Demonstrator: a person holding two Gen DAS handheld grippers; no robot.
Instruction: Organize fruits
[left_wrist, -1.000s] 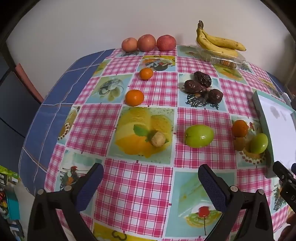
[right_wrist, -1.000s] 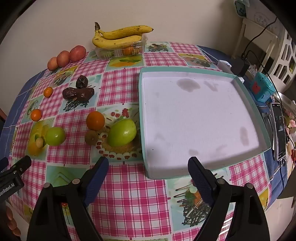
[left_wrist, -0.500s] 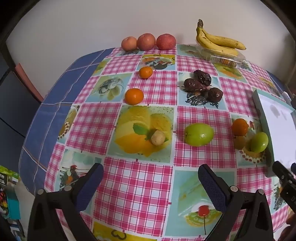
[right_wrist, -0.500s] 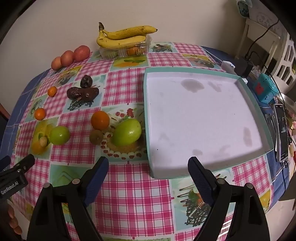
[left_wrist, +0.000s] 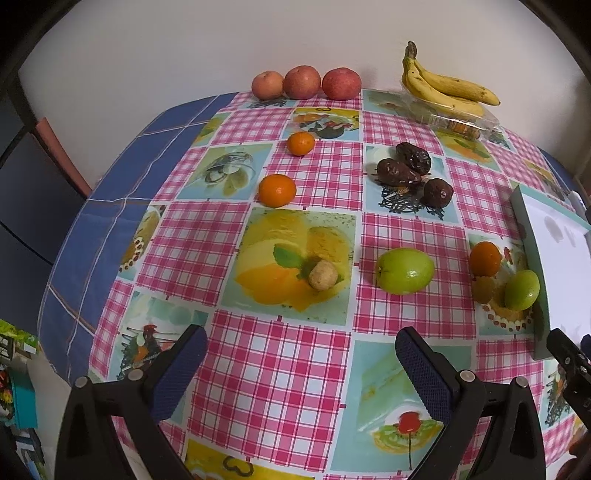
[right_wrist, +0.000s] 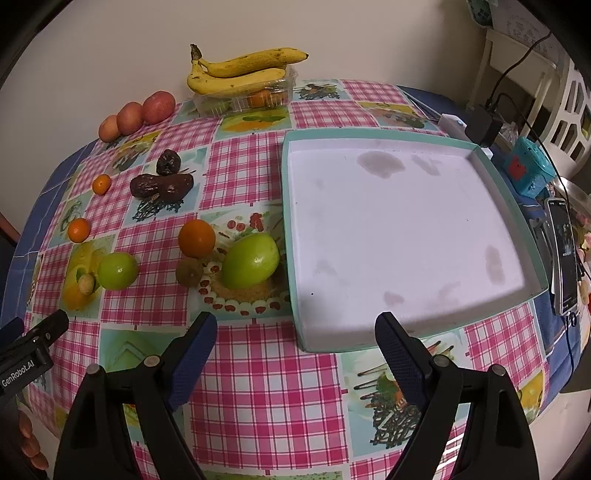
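Above the near edge of the checked tablecloth, the left gripper and right gripper are held level, both spread wide and gripping nothing. Beyond the left fingers, a green fruit is seen lying lengthwise across the view. Ahead of the right fingers, the white tray is set, a larger green fruit just beside its left wall. Farthest off, bananas are laid crosswise.

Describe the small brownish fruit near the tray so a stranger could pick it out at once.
Start at the big teal-rimmed white tray on the checked tablecloth. Just off its left wall sit three fruits close together: a large green fruit, an orange, and in front of the orange the small brownish fruit. It is the smallest and the only dull olive-brown one of the three.
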